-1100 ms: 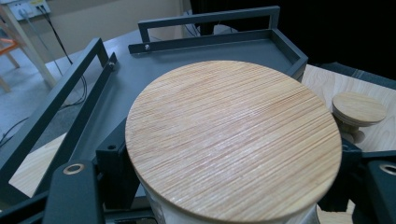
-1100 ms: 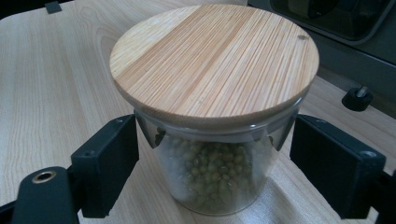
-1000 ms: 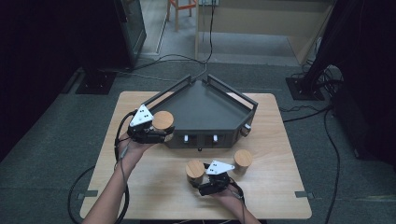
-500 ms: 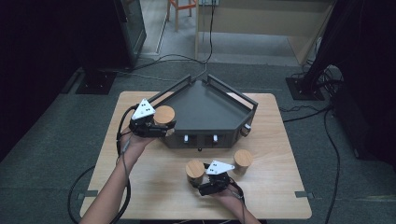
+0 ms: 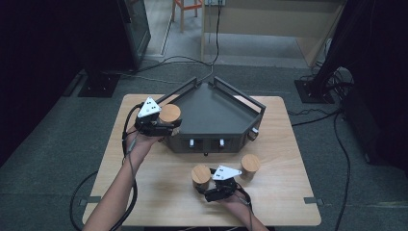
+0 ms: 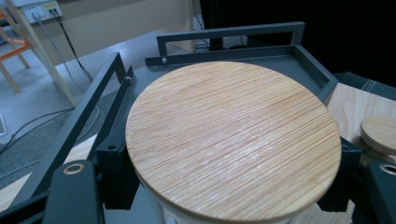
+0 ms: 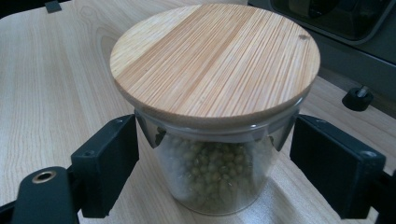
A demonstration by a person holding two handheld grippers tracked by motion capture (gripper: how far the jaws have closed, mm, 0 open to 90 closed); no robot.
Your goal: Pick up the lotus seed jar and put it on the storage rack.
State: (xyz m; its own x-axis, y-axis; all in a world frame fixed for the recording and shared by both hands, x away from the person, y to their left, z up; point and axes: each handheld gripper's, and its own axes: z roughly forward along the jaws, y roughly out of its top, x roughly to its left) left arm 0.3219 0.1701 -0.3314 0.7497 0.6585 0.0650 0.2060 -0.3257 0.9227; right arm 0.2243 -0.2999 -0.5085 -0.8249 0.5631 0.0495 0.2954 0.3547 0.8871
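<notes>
Up at the dark tray's (image 5: 211, 113) left rail, the left gripper (image 5: 161, 124) clamps a wooden-lidded jar (image 5: 170, 113), while the right gripper (image 7: 212, 154) stands open around a jar of green beans (image 7: 215, 116) on the table (image 5: 279, 192).

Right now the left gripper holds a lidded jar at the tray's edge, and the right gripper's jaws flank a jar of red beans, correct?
Not quite: the right gripper view shows the beans are green, not red. The rest holds.

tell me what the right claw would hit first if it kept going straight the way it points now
Likely the glass jar of green beans. It stands between the open jaws of the right claw, with gaps on both sides. Beyond it lies the dark tray, though how far is unclear.
</notes>
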